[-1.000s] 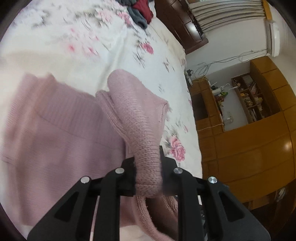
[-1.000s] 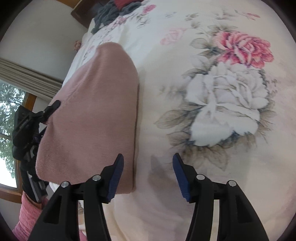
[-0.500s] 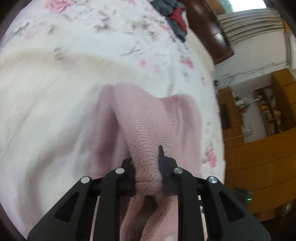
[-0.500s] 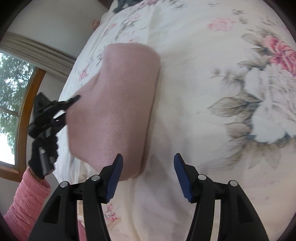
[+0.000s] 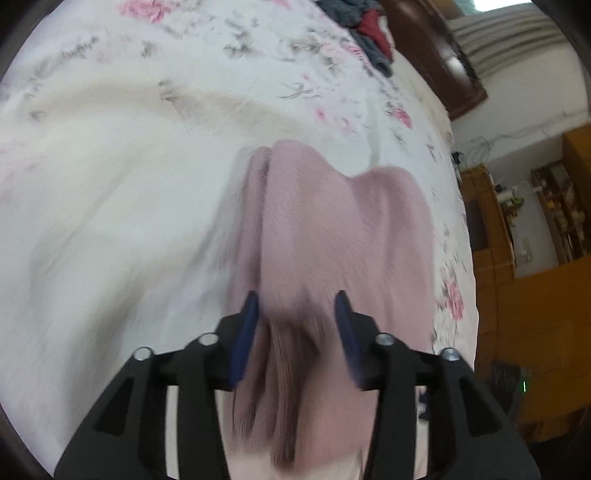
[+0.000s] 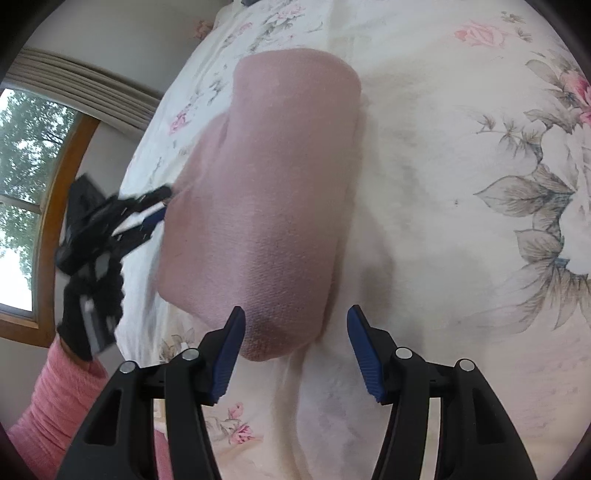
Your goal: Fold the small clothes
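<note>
While both jaws are gaping empty | pink knit [image 5: 343, 236] is being left folded on bed [image 5: 110, 184] | risk: fold springing open, being unpinned

One pink knit garment [image 6: 273, 192] lies folded on one floral bedsheet [image 6: 461, 258], filling the middle of both views. Two grippers show: the left gripper [image 5: 297, 306] at the lower centre of its own view, and the right gripper [image 6: 295, 321] at the lower centre of its own. One heap of dark and red clothes [image 5: 365, 33] sits at the top of the left view. One window [image 6: 22, 177] shows at the left edge of the right view.
</note>
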